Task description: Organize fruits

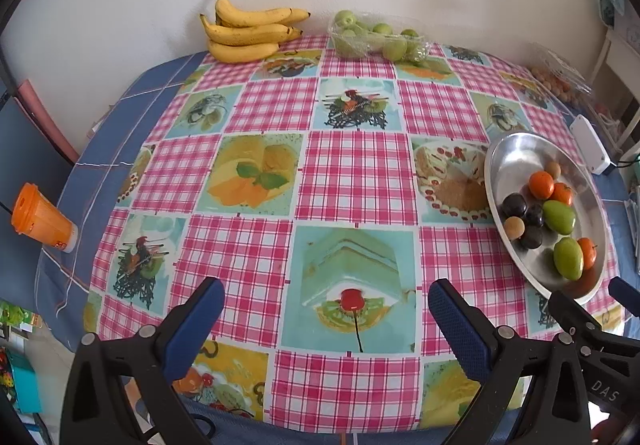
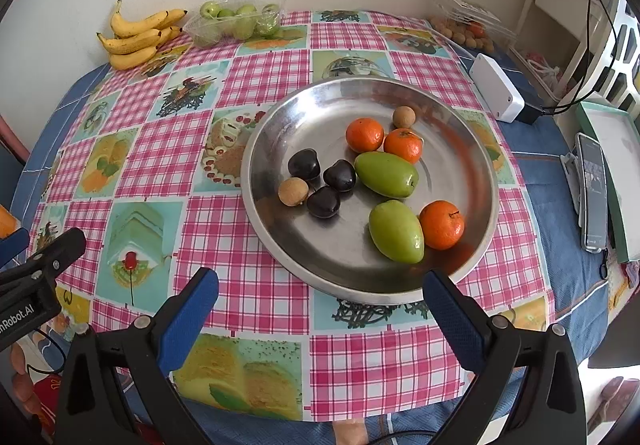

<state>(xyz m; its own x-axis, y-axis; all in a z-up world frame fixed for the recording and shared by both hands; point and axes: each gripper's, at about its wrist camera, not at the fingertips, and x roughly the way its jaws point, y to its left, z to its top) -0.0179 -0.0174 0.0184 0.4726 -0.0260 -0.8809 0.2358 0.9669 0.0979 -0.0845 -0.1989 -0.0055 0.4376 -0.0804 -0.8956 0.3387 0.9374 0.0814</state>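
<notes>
A steel dish [image 2: 320, 105] [image 1: 516, 153] holds three tangerines [image 2: 364, 134], two green oblong fruits [image 2: 386, 174], three dark plums [image 2: 339, 175] and two small brown fruits [image 2: 293, 191]. My right gripper [image 2: 320, 309] hangs open just in front of the dish's near rim, nothing between its fingers. My left gripper [image 1: 326, 321] is open over the patterned tablecloth [image 1: 352, 173], left of the dish. Bananas [image 1: 244, 31] [image 2: 136, 39] and a clear tray of green fruits [image 1: 376, 39] [image 2: 240, 21] lie at the far edge by the wall.
An orange-lidded cup [image 1: 42, 219] lies at the table's left edge. A clear box of small brown fruits [image 2: 466, 27], a white box [image 2: 496, 93] with a cable, a phone [image 2: 594, 189] and a green-rimmed tray [image 2: 616, 165] sit at the right.
</notes>
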